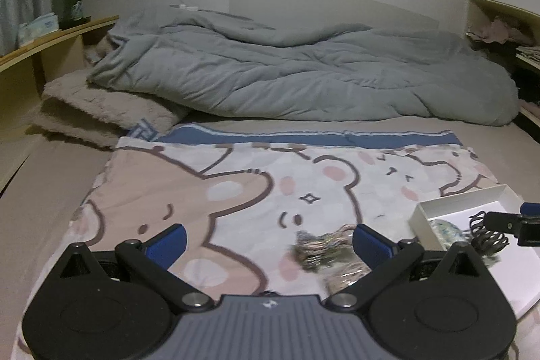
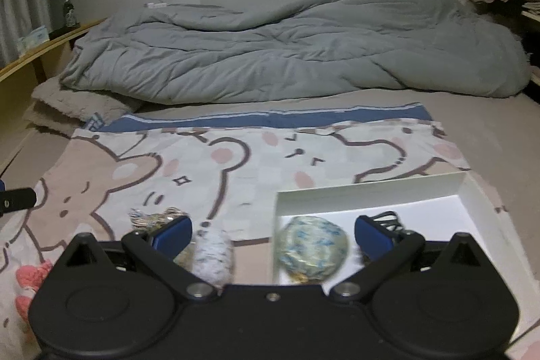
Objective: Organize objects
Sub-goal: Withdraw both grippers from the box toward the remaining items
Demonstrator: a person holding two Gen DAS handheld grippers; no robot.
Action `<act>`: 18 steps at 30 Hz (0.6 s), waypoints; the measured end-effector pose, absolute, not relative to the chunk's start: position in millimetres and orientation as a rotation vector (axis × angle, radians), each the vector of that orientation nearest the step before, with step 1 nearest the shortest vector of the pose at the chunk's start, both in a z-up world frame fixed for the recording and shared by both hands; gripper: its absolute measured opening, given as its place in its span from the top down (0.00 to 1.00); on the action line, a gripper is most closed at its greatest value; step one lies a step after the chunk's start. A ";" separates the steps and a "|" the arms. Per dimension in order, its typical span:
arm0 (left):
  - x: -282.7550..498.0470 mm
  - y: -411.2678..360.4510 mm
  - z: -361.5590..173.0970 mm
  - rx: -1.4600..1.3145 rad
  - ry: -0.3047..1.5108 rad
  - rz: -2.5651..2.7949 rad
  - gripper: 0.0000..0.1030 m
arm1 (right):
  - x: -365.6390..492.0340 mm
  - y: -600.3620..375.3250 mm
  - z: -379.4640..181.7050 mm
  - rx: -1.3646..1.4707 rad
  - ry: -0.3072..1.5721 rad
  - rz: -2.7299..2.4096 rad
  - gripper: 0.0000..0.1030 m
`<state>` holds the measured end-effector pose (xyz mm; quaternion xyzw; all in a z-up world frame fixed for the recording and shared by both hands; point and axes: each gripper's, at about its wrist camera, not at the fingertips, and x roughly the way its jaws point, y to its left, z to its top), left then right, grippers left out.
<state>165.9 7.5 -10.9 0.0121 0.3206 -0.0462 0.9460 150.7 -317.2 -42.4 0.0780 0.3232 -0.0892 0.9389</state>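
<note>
Round patterned ball lies inside shallow white box.

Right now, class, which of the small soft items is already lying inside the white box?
The round blue-and-cream patterned bundle, resting in the white box at its near left corner. The speckled white roll and multicoloured bundle lie outside on the bear-print cloth.

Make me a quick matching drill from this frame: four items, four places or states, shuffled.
Items:
1. patterned ball
2. black hair claw
3. pink knitted piece
4. green bottle

Places:
A. on the wooden shelf left of the bed
B. in the white box, near its left wall
C. on the bear cloth, far left, outside the box
D. in the white box, by the right gripper's right finger

Pairs: 1-B, 2-D, 3-C, 4-A
</note>
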 end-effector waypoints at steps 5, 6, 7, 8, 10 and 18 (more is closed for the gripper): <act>159.3 32.0 -9.0 0.006 0.658 -0.062 0.00 | 161.4 -296.3 -43.4 0.164 0.666 -0.148 0.00; 158.1 36.7 -8.5 0.003 0.661 -0.052 0.00 | 163.3 -291.9 -43.4 0.164 0.667 -0.141 0.00; 157.0 40.9 -7.9 0.000 0.665 -0.041 0.00 | 165.0 -288.7 -43.7 0.164 0.668 -0.136 0.00; 155.8 44.4 -7.4 -0.004 0.666 -0.032 0.00 | 167.1 -284.4 -44.0 0.166 0.669 -0.132 0.00; 152.5 52.9 -6.0 -0.019 0.669 -0.023 0.00 | 170.8 -276.7 -45.3 0.169 0.674 -0.126 0.00; 140.6 81.3 -4.9 -0.089 0.719 0.020 0.00 | 180.2 -246.7 -52.7 0.202 0.711 -0.089 0.00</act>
